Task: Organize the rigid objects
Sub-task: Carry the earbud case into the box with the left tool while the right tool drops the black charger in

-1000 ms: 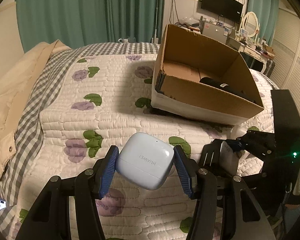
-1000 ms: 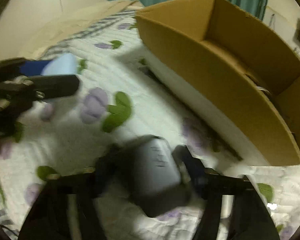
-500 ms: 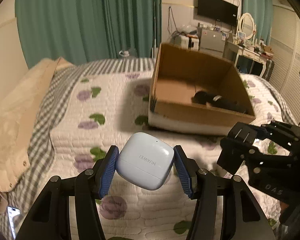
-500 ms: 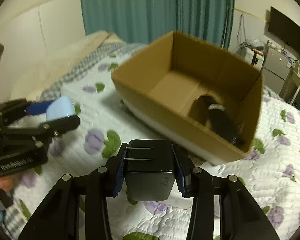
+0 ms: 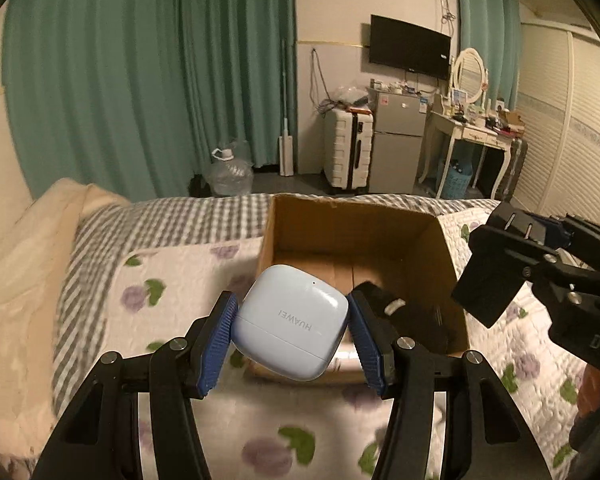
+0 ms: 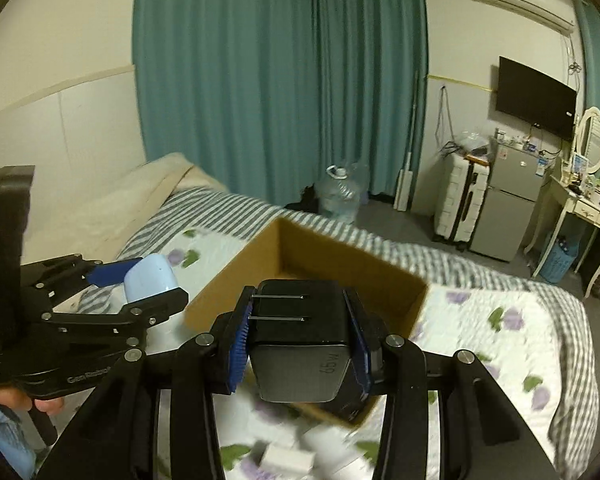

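Now left gripper (image 5: 292, 336) pinching a pale blue earbud case (image 5: 291, 333), right gripper (image 6: 300, 340) clamped on a black charger (image 6: 300, 344), both above a cardboard box (image 5: 444, 256) on the bed (image 5: 188, 268).

A pale blue earbud case (image 5: 291, 326) marked HUAWEI hangs tilted above the open cardboard box (image 5: 444, 256) on the bed. A black wall charger (image 6: 300, 340), prongs forward, hovers over it too; dark items lie inside.
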A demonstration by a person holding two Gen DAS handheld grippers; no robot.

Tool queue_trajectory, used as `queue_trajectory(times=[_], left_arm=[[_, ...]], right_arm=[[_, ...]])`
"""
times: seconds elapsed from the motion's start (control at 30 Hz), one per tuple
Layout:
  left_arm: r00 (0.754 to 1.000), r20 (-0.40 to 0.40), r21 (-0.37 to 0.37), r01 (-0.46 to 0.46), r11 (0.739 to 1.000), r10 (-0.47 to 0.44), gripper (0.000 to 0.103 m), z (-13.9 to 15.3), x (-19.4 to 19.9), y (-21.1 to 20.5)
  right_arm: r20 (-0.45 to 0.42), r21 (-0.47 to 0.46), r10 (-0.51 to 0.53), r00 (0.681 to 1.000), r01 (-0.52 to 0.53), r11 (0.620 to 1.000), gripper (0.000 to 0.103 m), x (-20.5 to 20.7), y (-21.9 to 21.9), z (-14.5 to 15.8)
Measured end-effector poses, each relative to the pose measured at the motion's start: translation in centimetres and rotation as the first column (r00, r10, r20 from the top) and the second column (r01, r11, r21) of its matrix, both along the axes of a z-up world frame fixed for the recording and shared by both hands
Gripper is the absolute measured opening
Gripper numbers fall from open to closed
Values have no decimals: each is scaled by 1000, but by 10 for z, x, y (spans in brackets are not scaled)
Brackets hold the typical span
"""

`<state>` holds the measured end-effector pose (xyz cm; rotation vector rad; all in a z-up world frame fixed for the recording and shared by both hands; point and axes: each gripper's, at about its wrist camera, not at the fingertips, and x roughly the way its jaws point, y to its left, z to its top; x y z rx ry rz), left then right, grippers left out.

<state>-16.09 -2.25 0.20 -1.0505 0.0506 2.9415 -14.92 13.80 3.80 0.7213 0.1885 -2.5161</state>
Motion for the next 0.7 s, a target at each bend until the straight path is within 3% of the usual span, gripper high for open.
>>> queue_trajectory(times=[0.2,0.4,0.7], left_arm=[[996,80,-39,38,999,-34,57,-47,-55,25],[991,105,-80,85,993,-77,60,-83,-76,42],[995,83,-34,62,997,-59,60,-78,-75,33]], right_arm=[[29,12,-47,998,47,999,42,-50,8,-24],[73,9,-70,995,69,998,42,-87,17,-58],[97,27,-103,990,101,995,42,-114,17,-87]])
